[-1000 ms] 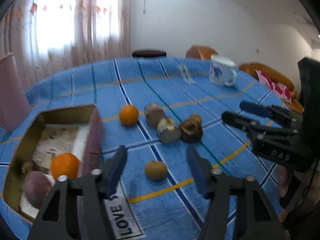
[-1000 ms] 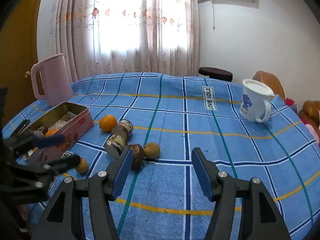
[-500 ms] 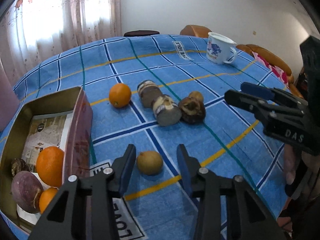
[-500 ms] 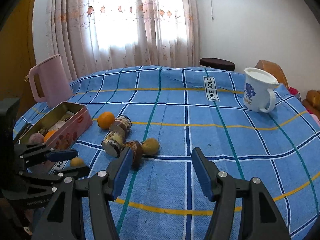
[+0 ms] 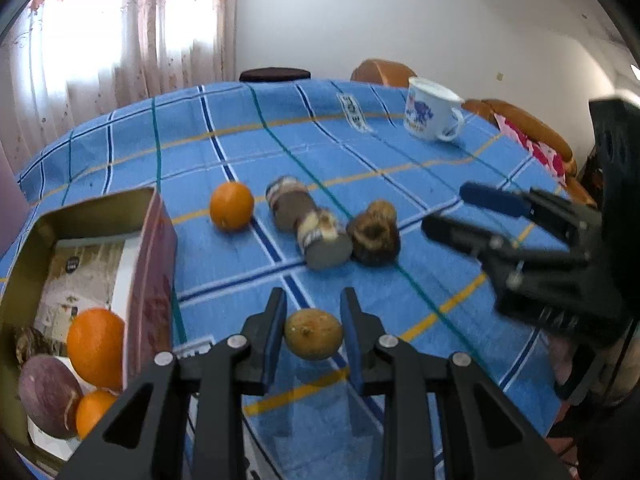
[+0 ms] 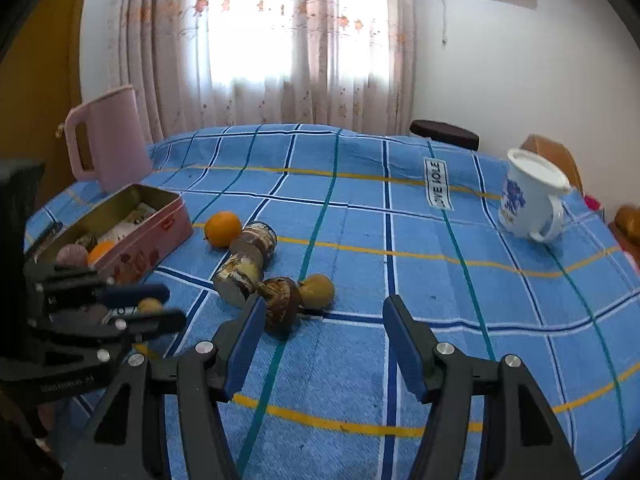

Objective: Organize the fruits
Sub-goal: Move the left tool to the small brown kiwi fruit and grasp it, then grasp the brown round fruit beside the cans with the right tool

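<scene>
My left gripper (image 5: 313, 326) is shut on a small yellow-brown fruit (image 5: 313, 339), held just above the blue cloth; it also shows in the right wrist view (image 6: 149, 305). A pink tin (image 5: 154, 264) at the left holds oranges (image 5: 95, 346) and a purple fruit (image 5: 48, 394). An orange (image 5: 231, 211), two cut brown fruits (image 5: 320, 237), a dark brown fruit (image 5: 374, 236) and a yellow-brown fruit (image 6: 317, 290) lie mid-table. My right gripper (image 6: 324, 342) is open and empty, hovering near the dark fruit (image 6: 280, 300).
A white mug with a blue print (image 6: 530, 200) stands at the far right. A pink jug (image 6: 106, 140) stands behind the tin (image 6: 136, 236). Chairs and a dark stool (image 6: 444, 134) stand beyond the table's far edge.
My left gripper came down over the small yellow-brown fruit and closed its fingers onto it. The right gripper stayed open and shifted only slightly.
</scene>
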`<action>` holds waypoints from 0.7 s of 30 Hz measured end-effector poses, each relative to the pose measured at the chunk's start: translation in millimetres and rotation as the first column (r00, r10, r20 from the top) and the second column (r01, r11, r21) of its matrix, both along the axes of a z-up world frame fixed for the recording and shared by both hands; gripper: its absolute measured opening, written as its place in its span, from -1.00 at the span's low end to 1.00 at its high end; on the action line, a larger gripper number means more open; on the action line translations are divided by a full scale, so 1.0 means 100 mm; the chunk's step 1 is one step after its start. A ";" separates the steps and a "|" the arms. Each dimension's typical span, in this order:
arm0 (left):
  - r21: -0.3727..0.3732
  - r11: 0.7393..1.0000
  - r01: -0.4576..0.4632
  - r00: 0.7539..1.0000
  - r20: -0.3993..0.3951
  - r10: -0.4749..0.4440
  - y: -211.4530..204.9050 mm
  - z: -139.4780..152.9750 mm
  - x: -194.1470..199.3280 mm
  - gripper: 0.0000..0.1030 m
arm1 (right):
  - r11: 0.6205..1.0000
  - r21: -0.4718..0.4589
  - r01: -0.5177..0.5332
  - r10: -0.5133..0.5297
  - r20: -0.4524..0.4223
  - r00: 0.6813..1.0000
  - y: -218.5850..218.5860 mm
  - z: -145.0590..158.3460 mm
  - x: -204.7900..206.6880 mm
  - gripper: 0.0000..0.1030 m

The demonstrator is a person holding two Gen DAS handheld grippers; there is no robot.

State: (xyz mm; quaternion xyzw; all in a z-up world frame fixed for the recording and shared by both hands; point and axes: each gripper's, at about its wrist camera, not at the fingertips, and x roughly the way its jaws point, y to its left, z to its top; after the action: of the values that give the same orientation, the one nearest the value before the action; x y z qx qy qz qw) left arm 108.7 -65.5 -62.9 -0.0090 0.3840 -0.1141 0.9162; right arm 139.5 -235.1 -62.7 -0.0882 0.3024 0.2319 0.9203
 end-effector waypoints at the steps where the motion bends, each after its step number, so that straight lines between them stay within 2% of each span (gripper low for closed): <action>1: 0.001 1.000 -0.015 1.000 0.021 0.015 0.01 0.04 0.01 -0.44 | 1.000 -0.015 -0.007 0.007 0.005 1.000 0.04 0.00 0.01 0.21; 5: -0.003 0.995 -0.095 0.989 0.117 0.094 0.12 0.18 0.05 -0.44 | 0.997 -0.032 -0.065 0.066 0.008 0.998 0.23 0.03 0.04 0.21; 7: -0.031 0.991 -0.127 0.981 0.143 0.130 0.19 0.20 0.08 -0.44 | 0.994 -0.061 -0.085 0.086 0.008 0.996 0.35 0.02 0.07 0.21; 11: -0.050 0.986 -0.159 0.973 0.160 0.165 0.24 0.18 0.17 -0.44 | 0.988 -0.107 -0.110 0.108 -0.025 0.994 0.51 -0.09 0.13 0.21; 12: -0.052 0.986 -0.159 0.974 0.155 0.166 0.25 0.16 0.19 -0.44 | 0.987 -0.119 -0.111 0.107 -0.038 0.994 0.54 -0.11 0.15 0.11; 17: -0.077 0.985 -0.153 0.975 0.148 0.163 0.27 0.11 0.18 -0.44 | 0.976 -0.166 -0.141 0.127 -0.092 0.988 0.61 -0.20 0.20 0.02; 19: -0.083 0.985 -0.152 0.976 0.146 0.163 0.28 0.11 0.17 -0.44 | 0.970 -0.195 -0.148 0.135 -0.079 0.988 0.64 -0.20 0.17 0.01; 21: -0.091 0.984 -0.153 0.975 0.149 0.165 0.29 0.11 0.16 -0.44 | 0.966 -0.218 -0.137 0.125 -0.068 0.990 0.65 -0.21 0.14 -0.17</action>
State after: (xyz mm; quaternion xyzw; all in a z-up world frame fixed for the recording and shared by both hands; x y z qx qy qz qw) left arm 124.7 -36.5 -51.6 -0.0668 0.3045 -0.0558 0.9485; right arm 153.6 -170.5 -83.6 -0.2042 0.3445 0.2593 0.8788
